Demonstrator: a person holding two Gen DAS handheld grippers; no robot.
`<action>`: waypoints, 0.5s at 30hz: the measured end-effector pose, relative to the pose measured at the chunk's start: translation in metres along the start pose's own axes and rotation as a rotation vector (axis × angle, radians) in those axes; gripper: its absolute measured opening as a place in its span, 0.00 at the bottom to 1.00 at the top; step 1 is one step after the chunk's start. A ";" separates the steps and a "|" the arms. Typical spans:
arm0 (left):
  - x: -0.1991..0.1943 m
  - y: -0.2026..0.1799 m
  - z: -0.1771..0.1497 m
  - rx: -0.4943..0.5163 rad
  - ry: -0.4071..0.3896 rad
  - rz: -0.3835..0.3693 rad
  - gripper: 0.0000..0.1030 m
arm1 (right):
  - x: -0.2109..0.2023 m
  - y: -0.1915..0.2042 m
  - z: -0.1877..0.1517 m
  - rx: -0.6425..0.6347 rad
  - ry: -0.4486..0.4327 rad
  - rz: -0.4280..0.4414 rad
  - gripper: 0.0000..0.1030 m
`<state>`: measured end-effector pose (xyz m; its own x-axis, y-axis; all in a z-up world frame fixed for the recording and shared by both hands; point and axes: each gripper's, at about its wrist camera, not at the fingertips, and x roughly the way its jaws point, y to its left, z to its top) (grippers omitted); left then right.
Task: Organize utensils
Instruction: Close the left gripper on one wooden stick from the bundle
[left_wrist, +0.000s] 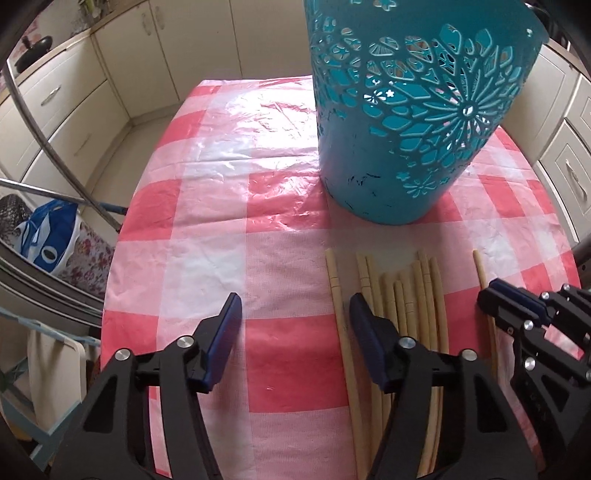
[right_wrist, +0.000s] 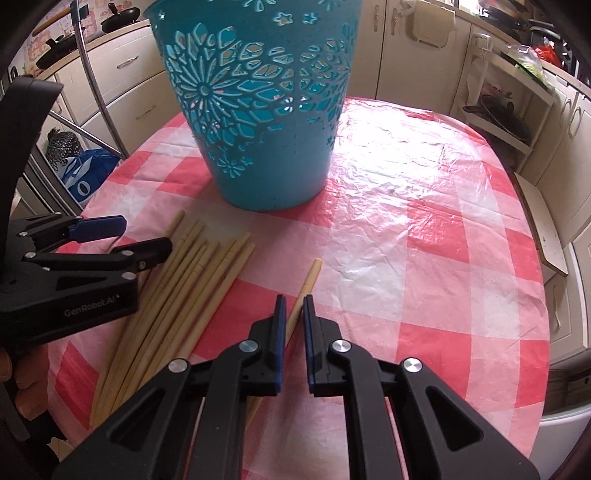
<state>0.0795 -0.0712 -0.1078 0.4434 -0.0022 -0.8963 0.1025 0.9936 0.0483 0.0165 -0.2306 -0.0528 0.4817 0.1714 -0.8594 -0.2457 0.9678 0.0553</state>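
Note:
A tall teal cut-out holder (left_wrist: 402, 122) stands upright on the pink checked table (left_wrist: 207, 229); it also shows in the right wrist view (right_wrist: 266, 110). Several pale wooden chopsticks (left_wrist: 410, 295) lie side by side in front of it, also seen in the right wrist view (right_wrist: 192, 273). My left gripper (left_wrist: 295, 306) is open and empty; one chopstick (left_wrist: 341, 314) lies between its fingers on the table. My right gripper (right_wrist: 294, 302) is nearly shut around a single chopstick (right_wrist: 310, 277) lying apart to the right; whether the pads touch it is unclear. The right gripper shows in the left view (left_wrist: 517, 306).
The table (right_wrist: 424, 221) has rounded edges and a crinkled plastic cover. Cream kitchen cabinets (left_wrist: 66, 110) surround it. A metal rack and a blue bag (left_wrist: 51, 229) stand at the left. A shelf with pans (right_wrist: 502, 114) stands at the right.

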 end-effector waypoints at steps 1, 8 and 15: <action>0.000 0.002 0.000 0.002 0.000 -0.002 0.52 | 0.000 0.000 0.000 0.003 0.000 -0.003 0.10; 0.001 0.006 0.006 0.017 0.010 -0.003 0.46 | 0.001 0.000 -0.001 -0.005 -0.008 -0.014 0.10; -0.003 0.002 0.007 0.016 0.008 -0.051 0.05 | 0.002 0.001 0.000 -0.005 -0.005 0.001 0.09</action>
<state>0.0845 -0.0702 -0.1017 0.4300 -0.0521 -0.9013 0.1395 0.9902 0.0093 0.0175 -0.2289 -0.0548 0.4854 0.1731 -0.8570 -0.2501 0.9667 0.0537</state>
